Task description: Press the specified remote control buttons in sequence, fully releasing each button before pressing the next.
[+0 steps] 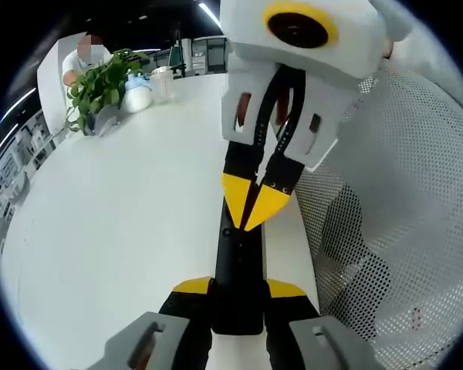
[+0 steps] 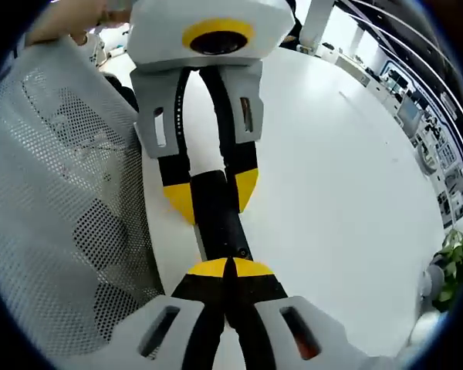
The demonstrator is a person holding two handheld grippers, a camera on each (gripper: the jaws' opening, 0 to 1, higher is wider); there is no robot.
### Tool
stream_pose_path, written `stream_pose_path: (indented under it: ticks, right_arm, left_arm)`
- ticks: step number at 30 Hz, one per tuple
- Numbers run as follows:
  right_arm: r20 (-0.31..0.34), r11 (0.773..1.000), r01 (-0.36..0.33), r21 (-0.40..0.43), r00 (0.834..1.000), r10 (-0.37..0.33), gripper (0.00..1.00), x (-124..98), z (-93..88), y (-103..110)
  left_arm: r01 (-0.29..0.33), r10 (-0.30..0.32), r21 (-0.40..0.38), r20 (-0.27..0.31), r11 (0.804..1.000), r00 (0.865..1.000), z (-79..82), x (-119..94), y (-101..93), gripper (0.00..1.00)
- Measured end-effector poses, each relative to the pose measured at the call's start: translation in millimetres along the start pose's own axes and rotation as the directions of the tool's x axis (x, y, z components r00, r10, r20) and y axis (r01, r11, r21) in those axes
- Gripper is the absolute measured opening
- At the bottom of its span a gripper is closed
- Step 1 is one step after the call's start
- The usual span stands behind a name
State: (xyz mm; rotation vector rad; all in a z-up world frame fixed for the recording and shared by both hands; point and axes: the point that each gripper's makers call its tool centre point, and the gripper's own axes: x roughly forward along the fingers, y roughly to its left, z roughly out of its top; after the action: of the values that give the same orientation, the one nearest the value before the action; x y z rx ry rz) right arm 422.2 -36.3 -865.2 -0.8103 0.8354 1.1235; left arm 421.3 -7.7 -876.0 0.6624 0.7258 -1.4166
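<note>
Black remote (image 1: 238,262) lies along the white tabletop (image 1: 123,223) edge, clamped at one end between the left gripper (image 1: 239,287) tips. Right gripper (image 1: 253,202), yellow tips pinched together into a point, bears down on its face — looks like a press in hand. Next: lift fully clear, then find the following button. Which button, I cannot tell.

No readable text, label, brand, number or sign, slim black plastic remote control (image 1: 238,266) shows no legible markings, round white table (image 1: 123,223) carries no lettering
</note>
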Motion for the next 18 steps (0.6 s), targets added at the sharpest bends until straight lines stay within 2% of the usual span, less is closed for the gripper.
stream_pose_path:
  ticks: [10,18]
  right_arm:
    - [-0.054,0.999,-0.039,-0.015,0.998,0.038,0.0,2.8,1.3,-1.4]
    - [-0.133,0.987,-0.129,0.092,0.981,0.141,0.0,4.4,-0.1,-3.0]
  left_arm:
    - [0.0,0.0,0.001,-0.001,1.0,1.0,-0.3,0.3,-0.1,0.24]
    - [0.003,-0.003,-0.007,0.006,1.0,1.0,-0.6,0.2,-0.2,0.24]
